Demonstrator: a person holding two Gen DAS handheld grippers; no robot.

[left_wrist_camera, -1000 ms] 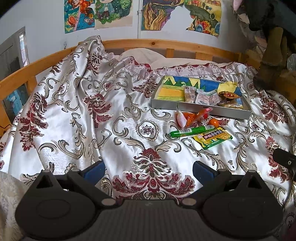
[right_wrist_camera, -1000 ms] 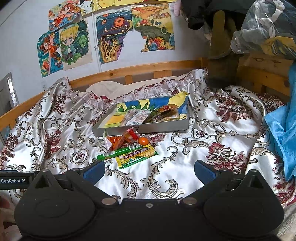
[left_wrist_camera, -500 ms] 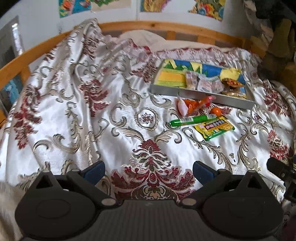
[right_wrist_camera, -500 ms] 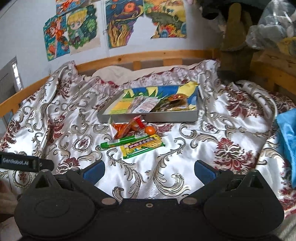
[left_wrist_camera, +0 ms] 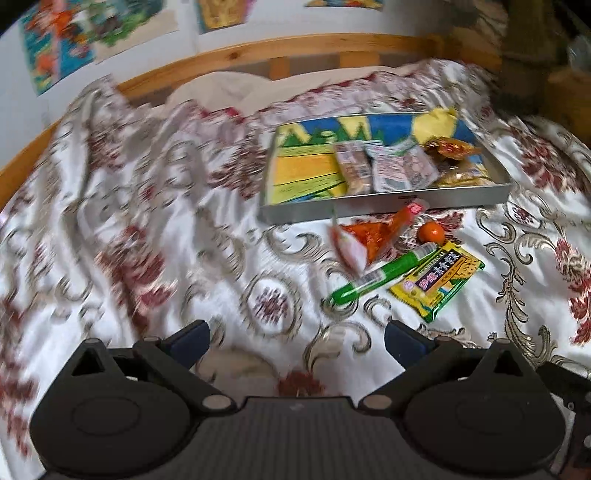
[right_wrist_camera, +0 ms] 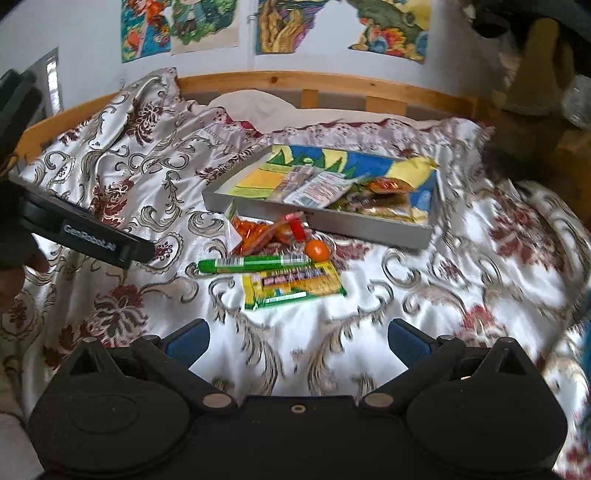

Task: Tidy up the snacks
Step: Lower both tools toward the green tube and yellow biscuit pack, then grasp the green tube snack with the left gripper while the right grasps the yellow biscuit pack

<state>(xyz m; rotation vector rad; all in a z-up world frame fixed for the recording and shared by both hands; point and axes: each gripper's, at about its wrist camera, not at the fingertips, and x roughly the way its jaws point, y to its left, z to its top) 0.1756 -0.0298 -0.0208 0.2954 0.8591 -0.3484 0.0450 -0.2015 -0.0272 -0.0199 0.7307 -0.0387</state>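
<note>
A shallow grey tray (left_wrist_camera: 384, 208) (right_wrist_camera: 369, 225) with a colourful base lies on the bed and holds several snack packets (left_wrist_camera: 391, 168) (right_wrist_camera: 321, 188). In front of it lie an orange packet (left_wrist_camera: 373, 234) (right_wrist_camera: 258, 232), a small orange ball (left_wrist_camera: 431, 233) (right_wrist_camera: 317, 249), a green stick snack (left_wrist_camera: 380, 275) (right_wrist_camera: 255, 264) and a yellow-green packet (left_wrist_camera: 437, 282) (right_wrist_camera: 291, 282). My left gripper (left_wrist_camera: 297, 338) is open and empty, short of the snacks and to their left. My right gripper (right_wrist_camera: 297, 338) is open and empty, just in front of the yellow-green packet. The left gripper's body (right_wrist_camera: 85, 236) shows at the left of the right wrist view.
A floral satin bedspread (left_wrist_camera: 147, 240) (right_wrist_camera: 461, 266) covers the bed, with folds at the left. A wooden bed rail (left_wrist_camera: 258, 51) (right_wrist_camera: 332, 83) runs along the back. Drawings (right_wrist_camera: 280, 26) hang on the wall. Dark clutter (right_wrist_camera: 535, 55) stands at the back right.
Both grippers have moved forward toward the loose snacks, which now look larger and nearer. The left view has swung right and is blurred. Both stay open.
</note>
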